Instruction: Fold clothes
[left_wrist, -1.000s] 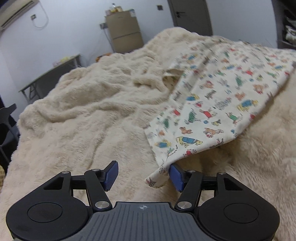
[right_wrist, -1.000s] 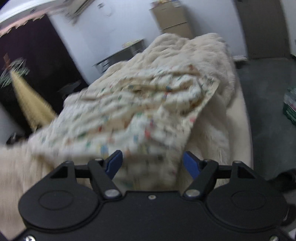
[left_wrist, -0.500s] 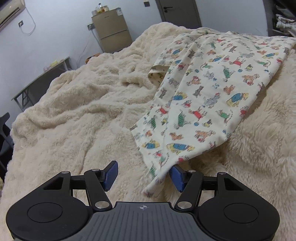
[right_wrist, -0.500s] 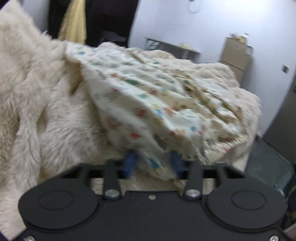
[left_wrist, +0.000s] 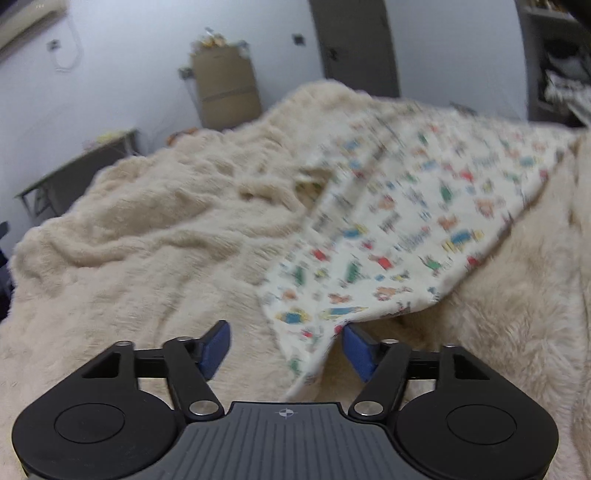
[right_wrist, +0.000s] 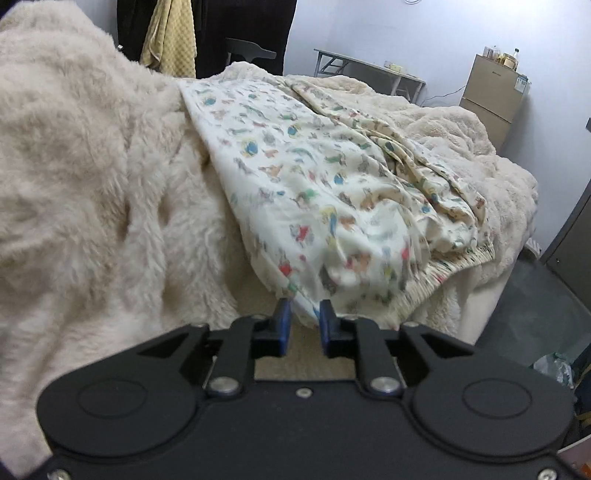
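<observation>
On shaggy cream blanket (left_wrist: 155, 236) — thin printed garment (right_wrist: 295, 177); right tool (right_wrist: 303, 321) clamps hem — left tool (left_wrist: 284, 345) apart.

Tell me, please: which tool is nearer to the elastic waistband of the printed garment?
Right. The right tool is shut on the printed garment close beside its elastic waistband. The left tool stands open around an edge of the garment; no waistband shows in that view.

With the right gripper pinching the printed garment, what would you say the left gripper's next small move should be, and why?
Probably close the left gripper on the garment's near corner. Its jaws stand wide open with the corner of the printed garment hanging between them, while the right gripper already looks shut on the opposite edge. With both ends held, the cloth could be lifted off the fluffy blanket.
</observation>
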